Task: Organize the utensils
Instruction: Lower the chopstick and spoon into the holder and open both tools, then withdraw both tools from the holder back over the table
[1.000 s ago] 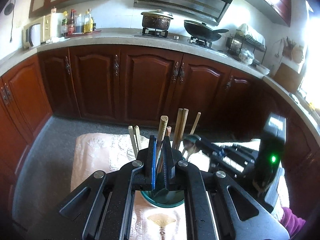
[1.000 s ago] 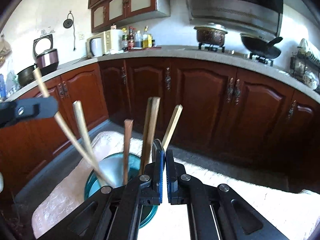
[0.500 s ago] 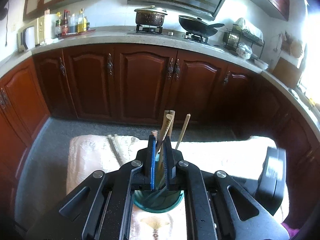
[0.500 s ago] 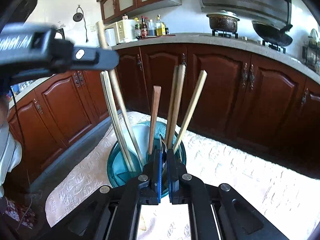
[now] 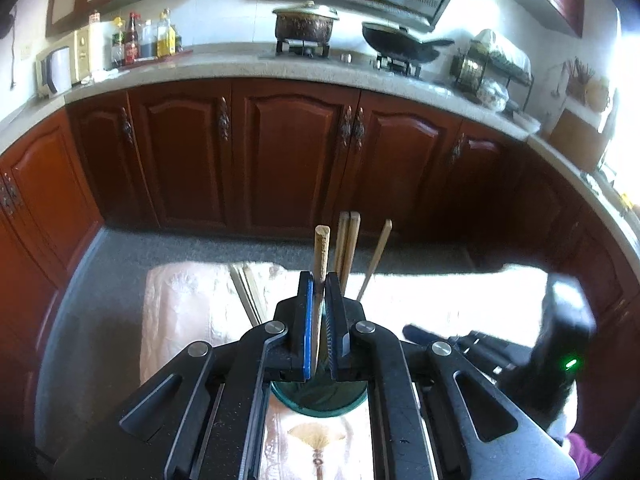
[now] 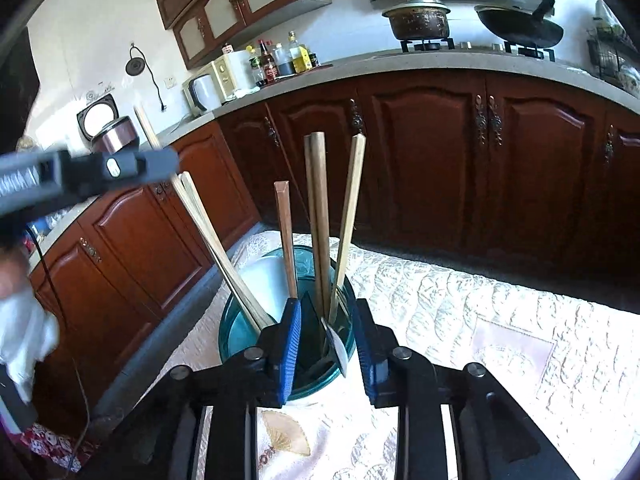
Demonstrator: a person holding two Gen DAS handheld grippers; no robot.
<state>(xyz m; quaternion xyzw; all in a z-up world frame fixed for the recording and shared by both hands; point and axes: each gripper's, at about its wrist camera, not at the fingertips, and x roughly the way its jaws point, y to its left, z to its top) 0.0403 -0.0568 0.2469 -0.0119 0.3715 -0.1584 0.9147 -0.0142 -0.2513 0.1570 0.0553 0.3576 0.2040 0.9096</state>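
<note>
A teal glass cup [image 6: 236, 332] stands on the patterned tablecloth with several wooden chopsticks [image 6: 316, 216] upright in it. My right gripper [image 6: 326, 312] hovers at the cup's near rim with its jaws opening. A metal spoon [image 6: 336, 346] leans in the cup between the blue pads, touching neither. My left gripper [image 5: 319, 280] is shut on a pale chopstick [image 5: 321, 252] whose lower end dips into the cup [image 5: 320, 404]. From the right wrist view the left gripper [image 6: 168, 164] reaches in at the upper left, with that chopstick [image 6: 208, 240] slanting down into the cup.
The cream embroidered cloth [image 6: 480, 320] covers the table around the cup. Dark red cabinets [image 5: 280, 152] and a counter with a pot [image 5: 304, 24] and a wok [image 5: 396, 42] run behind. A person's white-gloved hand [image 6: 20, 328] is at the left edge.
My right gripper's jaws have parted from shut, and the spoon now rests loose in the cup. The left gripper keeps its hold on the pale chopstick over the cup.
</note>
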